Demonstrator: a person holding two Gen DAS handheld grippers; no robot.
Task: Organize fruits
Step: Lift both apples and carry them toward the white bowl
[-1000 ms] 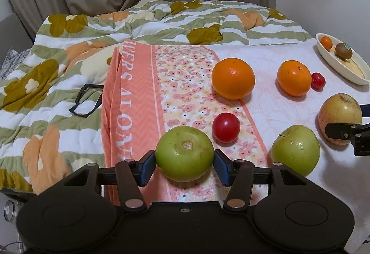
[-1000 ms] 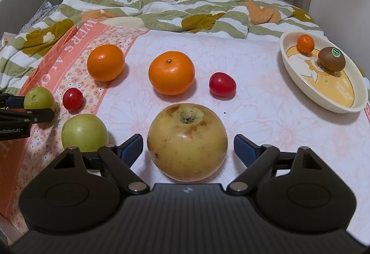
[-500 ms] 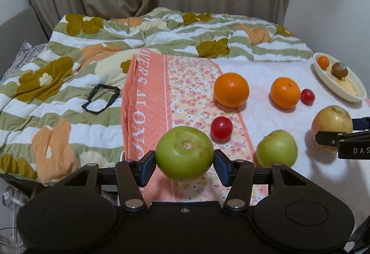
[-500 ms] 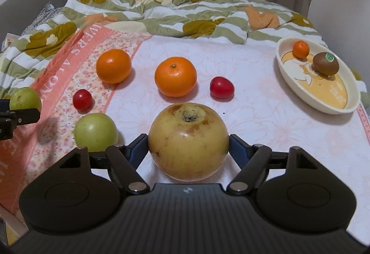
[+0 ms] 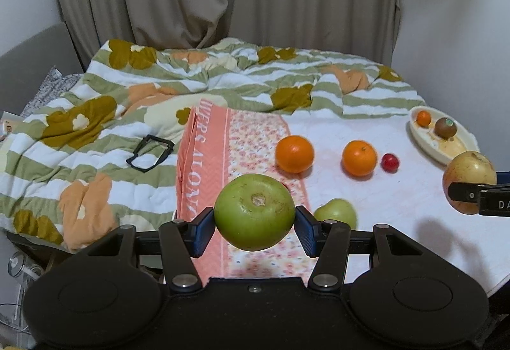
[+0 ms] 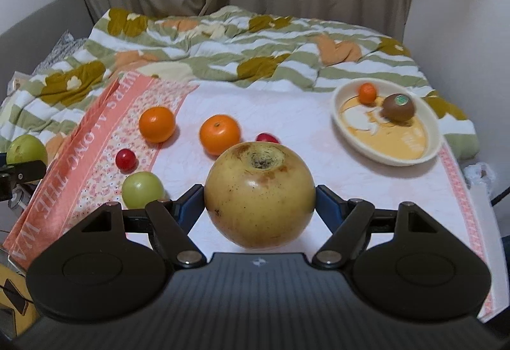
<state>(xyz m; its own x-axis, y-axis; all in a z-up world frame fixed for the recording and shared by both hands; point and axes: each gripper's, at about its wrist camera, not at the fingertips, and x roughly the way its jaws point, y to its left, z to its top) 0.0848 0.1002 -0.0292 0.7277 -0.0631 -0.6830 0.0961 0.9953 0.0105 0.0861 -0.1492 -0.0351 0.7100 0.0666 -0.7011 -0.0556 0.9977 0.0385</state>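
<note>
Aloft: smooth round green apple (image 5: 254, 212), L gripper (image 5: 254, 224).

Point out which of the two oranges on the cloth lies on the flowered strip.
The left orange: it sits on the flowered strip, while the other orange rests on plain white cloth.

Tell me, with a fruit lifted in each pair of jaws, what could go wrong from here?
1. The yellow apple is round and smooth, held only at its sides; it might slip and fall onto the cloth.
2. The dish already holds a kiwi and a small orange; a dropped apple could knock them.
</note>
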